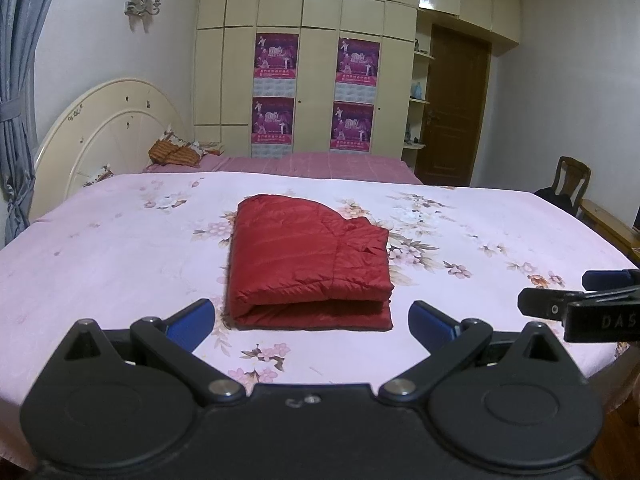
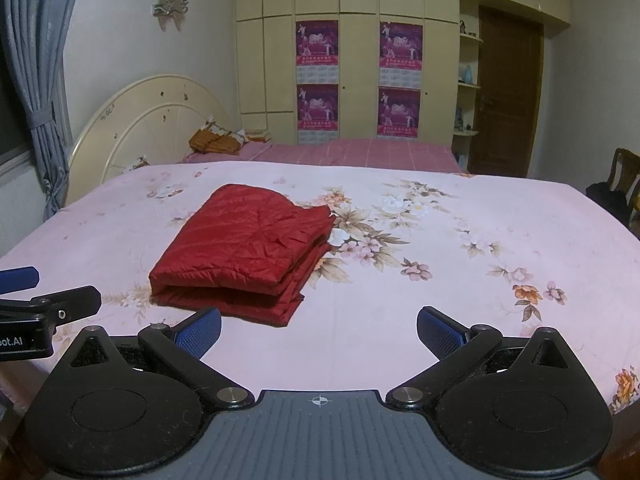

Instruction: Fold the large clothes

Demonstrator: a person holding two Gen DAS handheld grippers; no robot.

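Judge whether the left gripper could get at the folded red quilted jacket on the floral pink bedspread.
Probably yes. The left gripper is open and faces the folded red quilted jacket head-on, with only bare floral pink bedspread between them; the right gripper sits off to the side.

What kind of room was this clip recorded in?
A home bedroom, most likely: a bed under a pink floral sheet with a cream arched headboard, a wall of cream wardrobe cabinets, and a folded red quilted jacket lying on the bed.
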